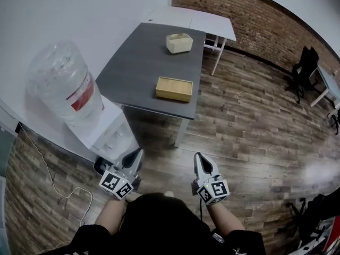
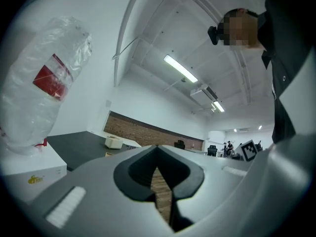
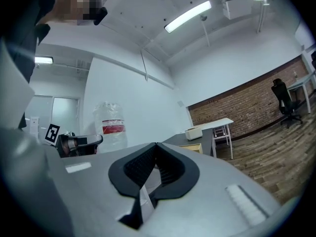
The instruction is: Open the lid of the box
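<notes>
The wooden box (image 1: pixel 174 88) sits on the dark table (image 1: pixel 133 73), up at 12 o'clock from both tools. Its flat lid is on, so I cannot see inside. A small cream box (image 1: pixel 179 43) sits at 12 o'clock from it, farther back on the same table; what is in it is too small to tell. A big clear water bottle (image 1: pixel 64 81) stands at 10 o'clock. The left gripper (image 1: pixel 137 155) is closed and holds nothing. The right gripper (image 1: pixel 201 161) is closed and holds nothing too. Both are well apart from the table.
</notes>
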A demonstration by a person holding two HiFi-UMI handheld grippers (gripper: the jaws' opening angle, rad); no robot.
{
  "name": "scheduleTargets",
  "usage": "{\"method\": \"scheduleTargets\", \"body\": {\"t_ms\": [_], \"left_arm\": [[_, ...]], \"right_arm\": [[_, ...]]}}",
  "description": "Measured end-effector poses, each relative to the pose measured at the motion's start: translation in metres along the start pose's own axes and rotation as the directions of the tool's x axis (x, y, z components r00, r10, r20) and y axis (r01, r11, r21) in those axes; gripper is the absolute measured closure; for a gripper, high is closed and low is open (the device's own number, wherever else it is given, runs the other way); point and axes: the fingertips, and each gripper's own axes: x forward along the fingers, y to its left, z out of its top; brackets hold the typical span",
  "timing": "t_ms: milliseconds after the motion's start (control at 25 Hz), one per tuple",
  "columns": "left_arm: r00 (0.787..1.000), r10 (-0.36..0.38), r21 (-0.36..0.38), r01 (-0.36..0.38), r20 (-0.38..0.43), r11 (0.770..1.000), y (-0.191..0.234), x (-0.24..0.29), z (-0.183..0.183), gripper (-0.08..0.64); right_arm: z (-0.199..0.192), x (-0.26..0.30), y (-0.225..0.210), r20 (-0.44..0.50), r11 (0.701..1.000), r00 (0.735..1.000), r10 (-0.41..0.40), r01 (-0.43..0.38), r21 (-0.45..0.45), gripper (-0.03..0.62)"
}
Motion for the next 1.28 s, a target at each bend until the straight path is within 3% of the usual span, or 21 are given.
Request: {"method": "scheduleTargets", "body": {"t_ms": [160,480,880,1280], "left_arm": [[1.000,0.004,0.022,-0.004,-0.006,1.000,-0.004,0.017,0.000,0.560],[1.000,0.003,-0.018,-0.003,0.013,1.000,0.013,0.034,-0.004,0.560],[0.996,-0.078,-0.017,0.079,0.035,0.997,0.055,0.123,0.002,0.560],[0.993,-0.119,-0.017,0.119,0.025,0.993,0.111,0.189,0.010,0.560]], "right_arm": [[0.006,-0.001,-0.022,0.015,1.000,1.000,-0.021,0.021,0.021,0.589],[-0.003,0.002,-0.048,0.002,0.995,0.996,-0.086,0.085,0.047,0.589],[0.030,0.048,-0.088,0.059,0.988,0.986,-0.157,0.157,0.001,0.589],[0.047,0.118,-0.115,0.058,0.981,0.980,-0.191,0.193,-0.022,0.589]]}}
